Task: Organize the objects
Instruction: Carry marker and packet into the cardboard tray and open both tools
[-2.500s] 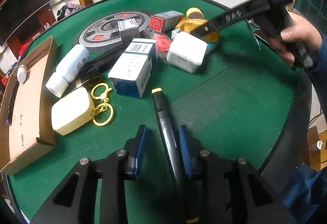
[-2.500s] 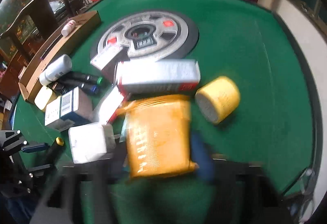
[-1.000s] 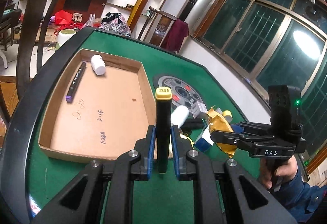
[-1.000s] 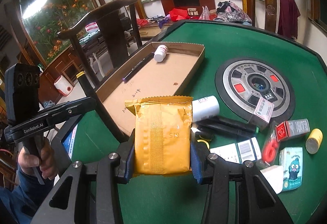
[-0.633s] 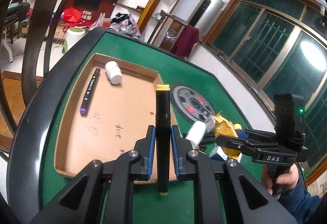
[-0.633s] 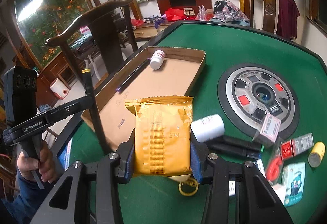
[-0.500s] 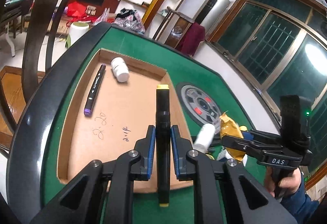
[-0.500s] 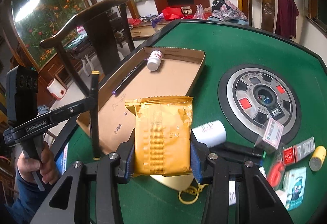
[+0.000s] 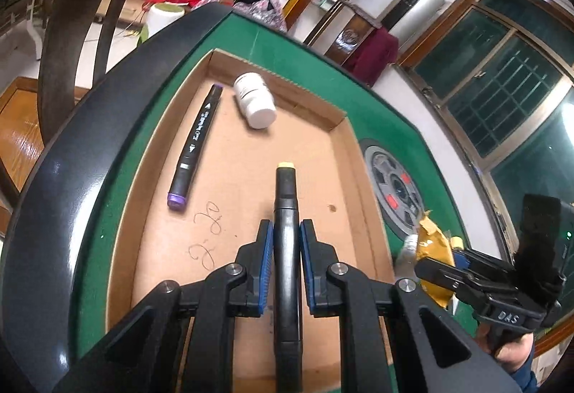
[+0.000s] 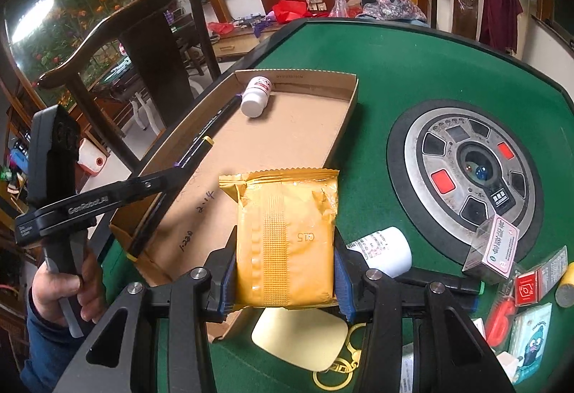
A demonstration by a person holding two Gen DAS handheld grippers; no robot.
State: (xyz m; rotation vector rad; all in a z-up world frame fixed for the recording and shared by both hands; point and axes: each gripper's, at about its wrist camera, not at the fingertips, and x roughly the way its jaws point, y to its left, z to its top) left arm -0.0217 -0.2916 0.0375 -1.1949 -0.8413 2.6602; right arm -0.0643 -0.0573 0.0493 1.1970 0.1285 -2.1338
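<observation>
My left gripper [image 9: 286, 231] is shut on a black marker with a yellow cap [image 9: 286, 213] and holds it over the shallow cardboard tray [image 9: 333, 127]. In the tray lie a black marker with a purple end [image 9: 195, 138] and a small white bottle [image 9: 254, 100]. My right gripper [image 10: 285, 260] is shut on a yellow snack packet [image 10: 287, 235], held above the tray's near right edge [image 10: 349, 113]. The left gripper and its marker [image 10: 168, 199] also show in the right wrist view, low over the tray.
On the green table [image 10: 394, 70] sits a round grey dial plate [image 10: 470, 174]. Right of the tray lie a white bottle [image 10: 387, 249], black markers [image 10: 445, 281], small boxes [image 10: 495, 246], a cream pouch with gold rings [image 10: 301, 339]. A wooden chair [image 10: 143, 34] stands beyond the table's left edge.
My left gripper has carried the yellow-capped marker from the table to low over the tray. My right gripper has lifted the yellow packet and moved it toward the tray.
</observation>
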